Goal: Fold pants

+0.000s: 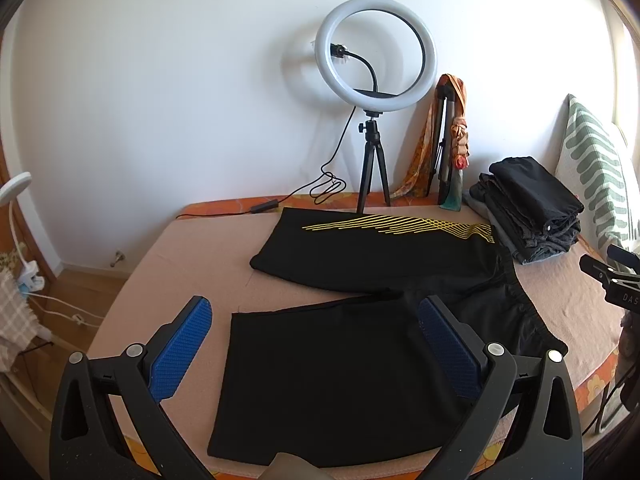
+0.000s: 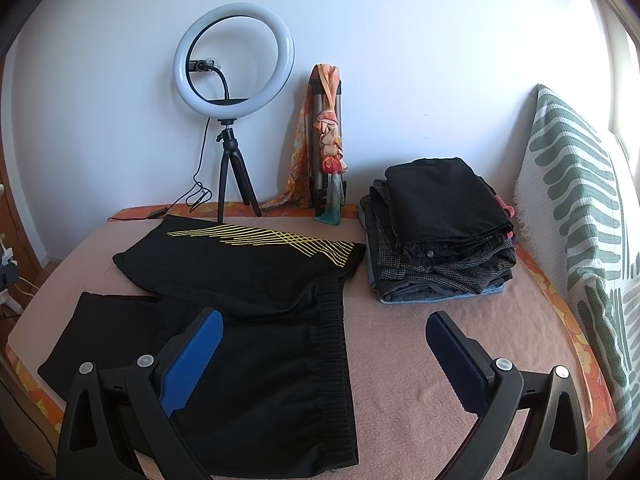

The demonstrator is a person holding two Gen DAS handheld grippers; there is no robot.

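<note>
Black pants point(image 1: 360, 344) with a yellow line print point(image 1: 404, 226) on the far leg lie spread flat on a pink blanket point(image 1: 188, 264) covering a bed, both legs pointing left and the elastic waistband point(image 2: 334, 344) toward the right. The near leg's hem sits close to the bed's front edge.

Left gripper point(image 1: 314, 342) hovers over the near leg, its blue pads point(image 1: 184, 350) wide apart and holding nothing. Right gripper point(image 2: 324, 354) hangs above the waistband end, jaws likewise spread and empty, one pad point(image 2: 192, 362) over the black cloth, the other over bare blanket.

Folded dark clothes point(image 2: 440, 232) form a stack just right of the pants, apart from them. A cushion with green stripes point(image 2: 576, 208) leans upright at the right end of the bed.

At the far edge, against a white wall point(image 1: 160, 100), a ring light point(image 1: 376, 54) stands on a small black tripod point(image 1: 374, 168), its cable point(image 1: 320, 184) trailing left. Beside it a folded tripod draped with an orange scarf point(image 2: 328, 140) leans on the wall.
</note>
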